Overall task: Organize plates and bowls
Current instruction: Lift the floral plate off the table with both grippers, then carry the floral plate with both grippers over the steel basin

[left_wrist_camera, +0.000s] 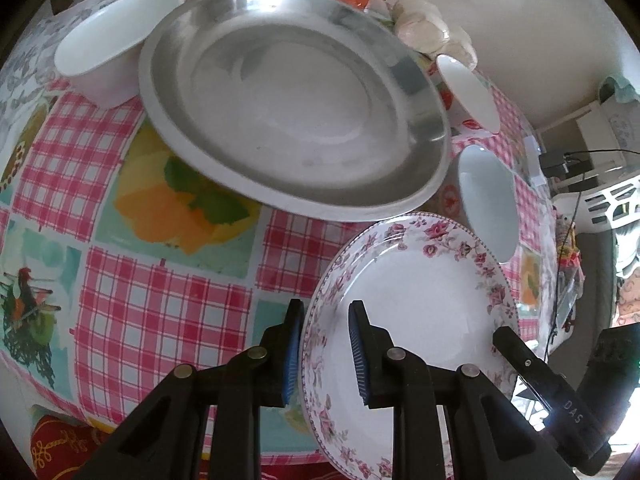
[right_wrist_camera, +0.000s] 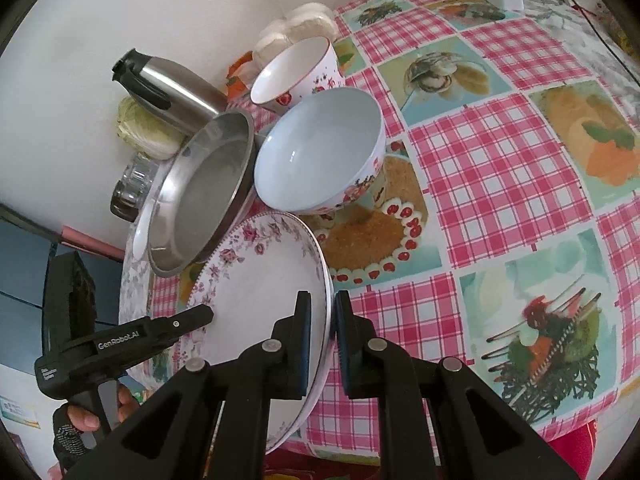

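Floral plate (left_wrist_camera: 420, 312) held off the table (left_wrist_camera: 160, 300) by both tools: left hand-held gripper (left_wrist_camera: 324, 354) clamped on its near rim, right hand-held gripper (right_wrist_camera: 330, 344) clamped on the opposite rim. Steel plate (left_wrist_camera: 292, 108) lies just beyond. White bowl (left_wrist_camera: 108, 48), pale blue bowl (right_wrist_camera: 320, 152) and floral bowl (right_wrist_camera: 296, 70) stand separately, unstacked. Sorting looks barely begun; stacking plates and nesting bowls remains.

Glossy floral china plate (left_wrist_camera: 420, 304); brushed steel plate (left_wrist_camera: 292, 108).
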Motion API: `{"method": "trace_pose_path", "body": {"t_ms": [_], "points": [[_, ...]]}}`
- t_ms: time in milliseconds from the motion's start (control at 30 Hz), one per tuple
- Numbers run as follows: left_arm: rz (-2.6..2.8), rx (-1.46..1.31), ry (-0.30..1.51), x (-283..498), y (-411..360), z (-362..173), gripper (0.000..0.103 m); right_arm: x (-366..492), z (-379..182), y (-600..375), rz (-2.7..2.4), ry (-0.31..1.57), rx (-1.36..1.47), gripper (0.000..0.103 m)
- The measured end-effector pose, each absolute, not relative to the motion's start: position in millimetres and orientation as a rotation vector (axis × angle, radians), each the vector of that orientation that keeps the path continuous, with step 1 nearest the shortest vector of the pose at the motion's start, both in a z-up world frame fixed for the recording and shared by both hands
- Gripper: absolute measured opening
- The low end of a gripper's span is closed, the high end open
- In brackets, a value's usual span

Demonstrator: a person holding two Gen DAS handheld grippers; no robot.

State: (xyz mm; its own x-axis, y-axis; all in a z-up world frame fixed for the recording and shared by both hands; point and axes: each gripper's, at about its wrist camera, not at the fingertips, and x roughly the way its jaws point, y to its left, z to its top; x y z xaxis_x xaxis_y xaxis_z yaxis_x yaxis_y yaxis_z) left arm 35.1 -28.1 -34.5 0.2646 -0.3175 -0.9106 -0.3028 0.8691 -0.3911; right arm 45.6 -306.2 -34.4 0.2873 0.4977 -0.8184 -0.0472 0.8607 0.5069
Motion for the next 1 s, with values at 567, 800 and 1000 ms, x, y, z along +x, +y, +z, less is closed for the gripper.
{"method": "trace_pose_path", "body": {"t_ms": [567,800,1000], "points": [[-0.073,-0.530,1.229,39,-45,-7,0.024,34,-3,-319,0.385,1.115,0.426,0.014],[-0.087,-0.549,1.153,49,-35,12,0.024,41,11,-314,0.398,1.083,0.425,0.014],[-0.091,-0.596,1.098,64,-20,21,0.024,56,29,-302,0.423,1.061,0.401,0.014]]}}
